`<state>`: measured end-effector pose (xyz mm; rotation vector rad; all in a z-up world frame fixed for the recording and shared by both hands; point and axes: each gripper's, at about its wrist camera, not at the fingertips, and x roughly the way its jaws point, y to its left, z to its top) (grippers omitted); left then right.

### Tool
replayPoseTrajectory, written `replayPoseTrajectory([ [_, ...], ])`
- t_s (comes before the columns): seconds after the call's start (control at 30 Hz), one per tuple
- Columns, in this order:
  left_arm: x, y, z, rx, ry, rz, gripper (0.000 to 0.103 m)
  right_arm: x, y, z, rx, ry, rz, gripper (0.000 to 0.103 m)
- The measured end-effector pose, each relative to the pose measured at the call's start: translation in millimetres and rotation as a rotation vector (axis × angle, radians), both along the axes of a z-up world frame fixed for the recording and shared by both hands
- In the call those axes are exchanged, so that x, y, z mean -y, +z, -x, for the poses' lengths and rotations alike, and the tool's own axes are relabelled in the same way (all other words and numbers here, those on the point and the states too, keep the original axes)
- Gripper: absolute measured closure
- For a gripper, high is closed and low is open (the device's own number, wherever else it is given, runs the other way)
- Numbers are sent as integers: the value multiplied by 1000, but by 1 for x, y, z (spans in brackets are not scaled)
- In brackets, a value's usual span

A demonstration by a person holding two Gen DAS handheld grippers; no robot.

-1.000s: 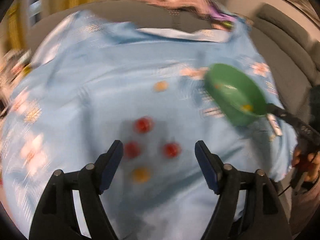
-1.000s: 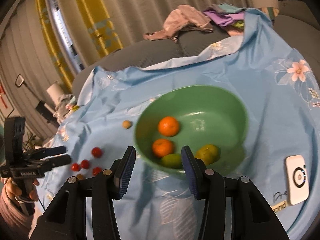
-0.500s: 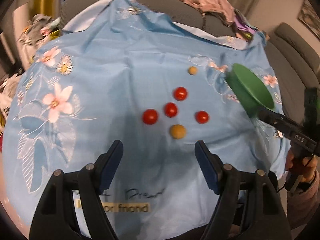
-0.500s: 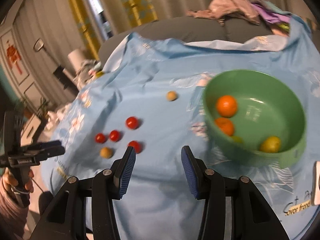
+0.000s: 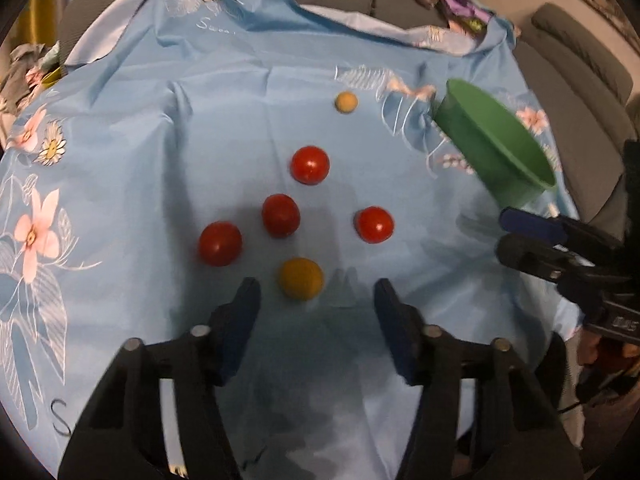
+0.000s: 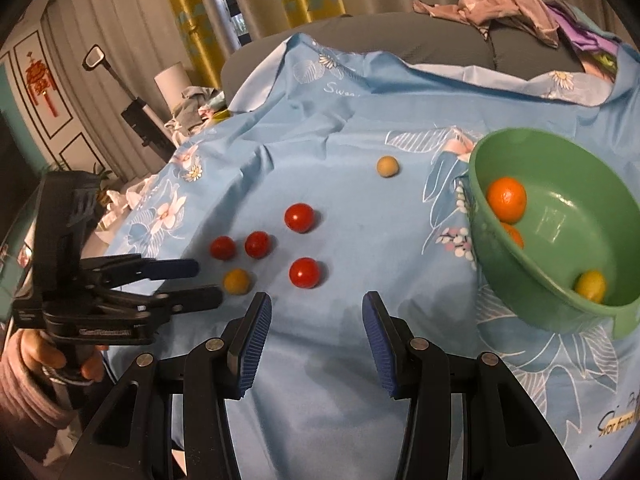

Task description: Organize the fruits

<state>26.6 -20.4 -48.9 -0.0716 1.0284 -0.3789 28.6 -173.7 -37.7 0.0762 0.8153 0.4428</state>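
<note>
Several red tomatoes lie on the blue flowered cloth; the nearest to my right gripper is one (image 6: 305,273), which also shows in the left wrist view (image 5: 374,224). A small orange fruit (image 5: 301,279) lies just ahead of my open, empty left gripper (image 5: 316,294), between its fingertips; it also shows in the right wrist view (image 6: 237,281). A paler small fruit (image 5: 346,102) lies farther back. The green bowl (image 6: 516,256) at the right holds two oranges (image 6: 506,199) and a yellow fruit (image 6: 591,286). My right gripper (image 6: 316,308) is open and empty, left of the bowl.
A grey sofa with a heap of clothes (image 6: 508,0) stands behind the cloth. Curtains, a white roll and clutter (image 6: 176,92) are at the far left. The bowl (image 5: 492,152) shows side-on at the right in the left wrist view.
My left gripper has come down close to the fruits, with the orange fruit now at its tips. My right gripper has swung left from the bowl toward the tomatoes.
</note>
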Motion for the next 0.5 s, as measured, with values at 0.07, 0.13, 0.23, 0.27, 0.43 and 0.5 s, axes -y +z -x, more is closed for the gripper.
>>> replayPoseTrajectory([
  [0.07,4,-8,-5,-2,-3,-34,61,0,-3,-2,-7,-2,-3,55],
  [0.13,5,-15,-9,-5,-6,-50,69,1,-5,-3,-13,-3,-8,55],
  [0.23,6,-22,-12,9,-4,-84,76,2,-7,-6,-15,-5,-13,55],
  [0.27,5,-23,-11,22,-7,-80,76,2,-8,-7,-16,-5,-13,55],
  [0.43,-7,-17,-9,25,8,-13,76,2,-15,-18,-28,-24,-13,55],
  [0.5,-11,-6,-7,46,17,19,76,1,-15,-27,-32,-27,-15,55],
])
